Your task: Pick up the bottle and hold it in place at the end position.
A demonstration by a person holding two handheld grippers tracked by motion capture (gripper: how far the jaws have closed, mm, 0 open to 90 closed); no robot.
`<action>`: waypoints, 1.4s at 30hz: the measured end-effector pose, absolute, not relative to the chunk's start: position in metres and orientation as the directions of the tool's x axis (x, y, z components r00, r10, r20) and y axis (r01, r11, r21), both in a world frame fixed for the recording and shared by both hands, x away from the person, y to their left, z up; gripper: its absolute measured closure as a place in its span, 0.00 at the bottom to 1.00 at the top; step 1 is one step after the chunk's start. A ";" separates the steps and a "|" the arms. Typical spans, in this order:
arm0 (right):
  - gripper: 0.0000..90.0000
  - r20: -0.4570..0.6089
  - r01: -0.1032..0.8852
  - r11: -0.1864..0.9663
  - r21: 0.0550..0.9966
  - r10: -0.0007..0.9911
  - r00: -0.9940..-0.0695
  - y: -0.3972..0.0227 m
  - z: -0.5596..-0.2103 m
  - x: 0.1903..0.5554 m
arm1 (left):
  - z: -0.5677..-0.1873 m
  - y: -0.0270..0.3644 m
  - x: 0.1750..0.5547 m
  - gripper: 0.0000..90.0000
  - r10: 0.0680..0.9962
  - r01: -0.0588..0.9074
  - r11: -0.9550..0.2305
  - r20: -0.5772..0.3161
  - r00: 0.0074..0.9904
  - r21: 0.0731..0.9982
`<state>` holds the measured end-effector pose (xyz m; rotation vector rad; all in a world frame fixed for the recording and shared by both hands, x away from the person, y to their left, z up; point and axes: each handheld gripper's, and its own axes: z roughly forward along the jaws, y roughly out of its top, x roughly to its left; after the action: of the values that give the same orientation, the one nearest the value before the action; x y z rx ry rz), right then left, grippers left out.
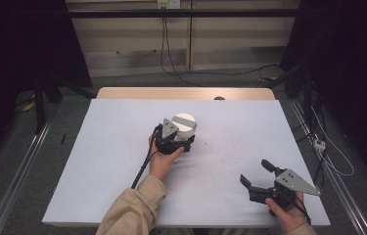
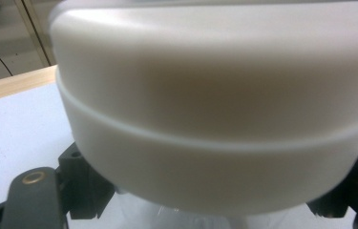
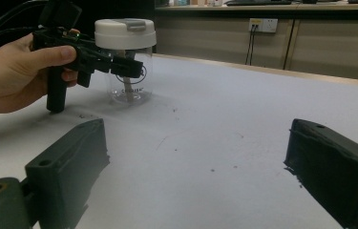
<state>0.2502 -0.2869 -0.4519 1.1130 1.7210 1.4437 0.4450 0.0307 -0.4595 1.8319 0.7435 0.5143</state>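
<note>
Left gripper [image 1: 183, 141]: closed around the clear body of the jar, just under the white lid, with the person's left hand [image 1: 163, 161] wrapped on its handle.
Table [image 1: 122, 171]: a pale grey sheet covers it; a strip of bare wood shows along the far edge.
Right gripper [image 1: 257, 177]: jaws wide apart with nothing between them, held low near the front right corner of the table, well apart from the jar and pointing toward it.
Jar [image 3: 130, 78]: clear plastic, upright, standing near the middle of the table.
Lid [image 3: 125, 32]: white, with a grey flip tab on top; it sits on the jar and looks fully seated.
Step in hand: likely steadying the jar so the lid can be worked.
Doing it well: keep the left grip low on the body and the jar flat on the table; bring the right gripper level to the lid, centre it before closing, and avoid tipping the jar.
</note>
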 end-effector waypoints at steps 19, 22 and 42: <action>0.08 0.066 0.289 0.095 0.953 0.864 -0.499 -0.262 -0.444 0.277 | -0.460 0.031 0.445 0.21 0.697 0.248 -0.261 0.004 0.717 0.933; 0.10 0.074 0.300 0.096 0.949 0.859 -0.507 -0.255 -0.443 0.284 | -0.461 0.030 0.444 0.21 0.697 0.243 -0.266 0.013 0.717 0.933; 0.37 0.064 0.299 0.117 0.947 0.844 -0.533 -0.216 -0.426 0.332 | -0.460 0.029 0.444 0.21 0.697 0.238 -0.281 0.027 0.716 0.930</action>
<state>0.3323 -0.2163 -0.4264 1.1046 1.8986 1.4208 0.4438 0.0294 -0.4605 1.8460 0.7302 0.5328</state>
